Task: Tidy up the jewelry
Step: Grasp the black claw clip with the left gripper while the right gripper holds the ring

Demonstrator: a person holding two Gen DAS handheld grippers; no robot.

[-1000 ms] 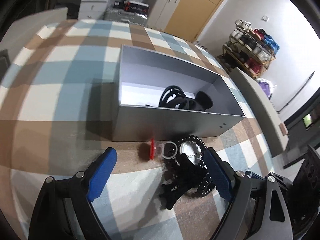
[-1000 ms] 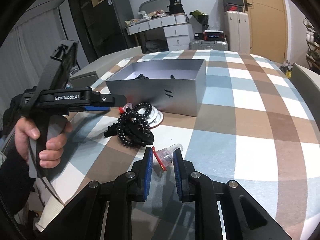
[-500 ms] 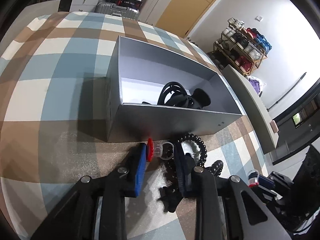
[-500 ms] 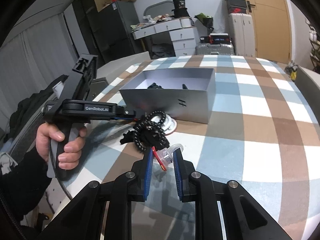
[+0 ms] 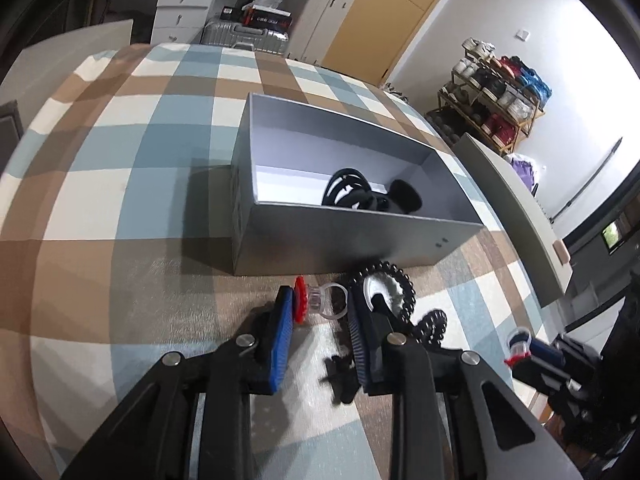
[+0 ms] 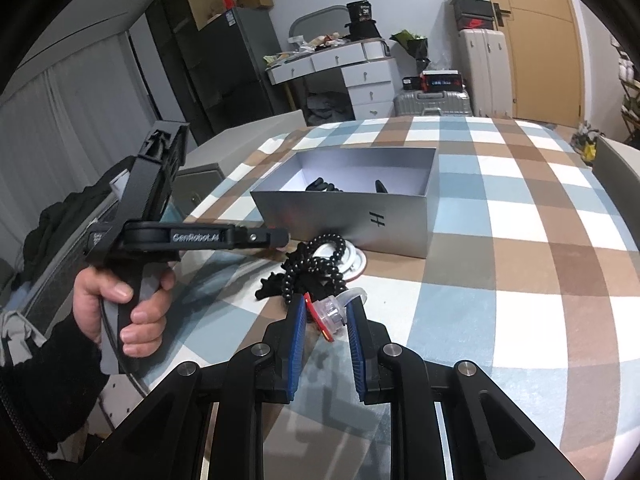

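Checked tablecloth (image 5: 120, 184) under everything. Grey open box (image 5: 360, 248) on it, dark pieces lying inside. Black bead string (image 6: 320, 264) heaped just in front of the box. Left gripper (image 5: 320, 312), jaws just closed in, clamps a clear ring with red top (image 5: 316, 300). Right gripper (image 6: 326, 316) narrow, pinching a second clear ring (image 6: 330, 312).

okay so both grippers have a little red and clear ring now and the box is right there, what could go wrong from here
1. The left gripper pinches its ring near the pad tips, red top against one pad; it might slip or twist out on the lift.
2. The black bead bracelet lies against that gripper's right finger and could get dragged along.
3. The right gripper holds its ring tilted, so it may drop short of the silver box.
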